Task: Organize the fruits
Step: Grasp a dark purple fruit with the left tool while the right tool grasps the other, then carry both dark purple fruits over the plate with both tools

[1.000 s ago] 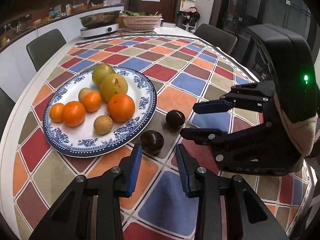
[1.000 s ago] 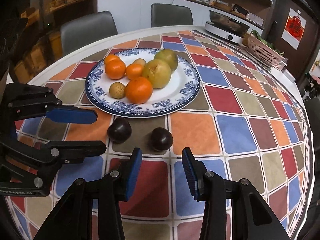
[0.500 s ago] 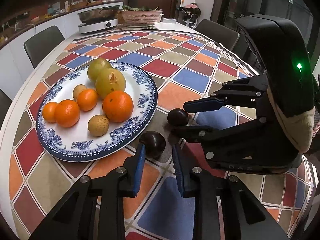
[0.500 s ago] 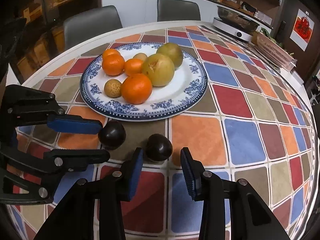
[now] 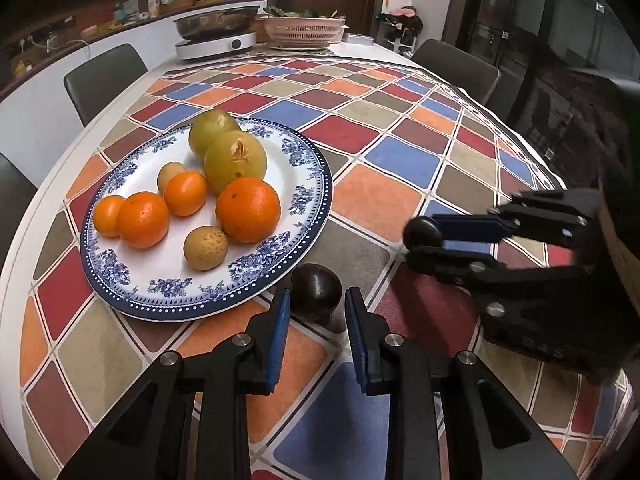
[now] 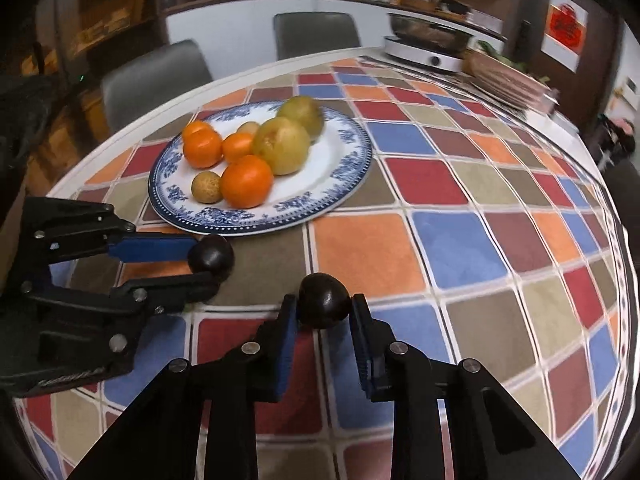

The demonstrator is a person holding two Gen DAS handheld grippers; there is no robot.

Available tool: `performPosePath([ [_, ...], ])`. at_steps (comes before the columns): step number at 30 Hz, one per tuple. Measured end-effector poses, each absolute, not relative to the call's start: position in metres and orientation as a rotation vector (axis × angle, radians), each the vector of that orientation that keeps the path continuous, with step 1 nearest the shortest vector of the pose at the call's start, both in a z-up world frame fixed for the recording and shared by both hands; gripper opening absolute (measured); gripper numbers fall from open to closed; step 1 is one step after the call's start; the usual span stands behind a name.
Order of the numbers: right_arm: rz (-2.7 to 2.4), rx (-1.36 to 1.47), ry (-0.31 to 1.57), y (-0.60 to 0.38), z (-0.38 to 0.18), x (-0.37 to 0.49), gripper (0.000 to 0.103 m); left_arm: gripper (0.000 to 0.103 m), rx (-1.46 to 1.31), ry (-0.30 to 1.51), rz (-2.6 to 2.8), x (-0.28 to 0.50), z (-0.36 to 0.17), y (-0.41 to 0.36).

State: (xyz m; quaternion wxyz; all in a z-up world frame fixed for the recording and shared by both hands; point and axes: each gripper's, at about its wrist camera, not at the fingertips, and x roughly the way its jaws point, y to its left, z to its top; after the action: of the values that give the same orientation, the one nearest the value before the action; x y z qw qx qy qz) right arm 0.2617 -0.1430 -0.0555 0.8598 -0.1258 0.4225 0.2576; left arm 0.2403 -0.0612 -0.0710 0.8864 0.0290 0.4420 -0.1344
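Note:
A blue-and-white plate [image 5: 308,208] [image 6: 348,168] holds several oranges, two green-yellow fruits and small tan fruits. Two dark purple fruits are off the plate. My left gripper [image 5: 315,303] has its blue pads on either side of one dark fruit [image 5: 316,290], close to touching it, near the plate's rim; in the right wrist view this fruit [image 6: 211,255] sits at the left gripper's tips [image 6: 200,262]. My right gripper [image 6: 323,307] is shut on the other dark fruit [image 6: 324,300], which in the left wrist view [image 5: 422,232] sits between its fingertips [image 5: 414,242].
The table has a multicoloured checked cloth [image 5: 400,152]. An induction cooker with a pan [image 5: 216,40] and a pink basket [image 5: 304,30] stand at the far end. Chairs [image 5: 104,80] ring the table.
Both grippers have moved forward onto the dark fruits and narrowed. The right gripper has closed on its fruit and the left pads now flank the other.

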Motion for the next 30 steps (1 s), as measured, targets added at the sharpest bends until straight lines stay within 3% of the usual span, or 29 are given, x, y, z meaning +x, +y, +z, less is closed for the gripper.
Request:
performPosePath([
  [12,0.500,-0.170,0.868,-0.154,-0.052,0.242,0.027,0.027,0.041,0.923,-0.266,0.237,-0.070,-0.063],
  [30,0.465,-0.084,0.797,-0.146,-0.019,0.203,0.027,0.027,0.007,0.823,-0.240,0.194,-0.026,-0.039],
])
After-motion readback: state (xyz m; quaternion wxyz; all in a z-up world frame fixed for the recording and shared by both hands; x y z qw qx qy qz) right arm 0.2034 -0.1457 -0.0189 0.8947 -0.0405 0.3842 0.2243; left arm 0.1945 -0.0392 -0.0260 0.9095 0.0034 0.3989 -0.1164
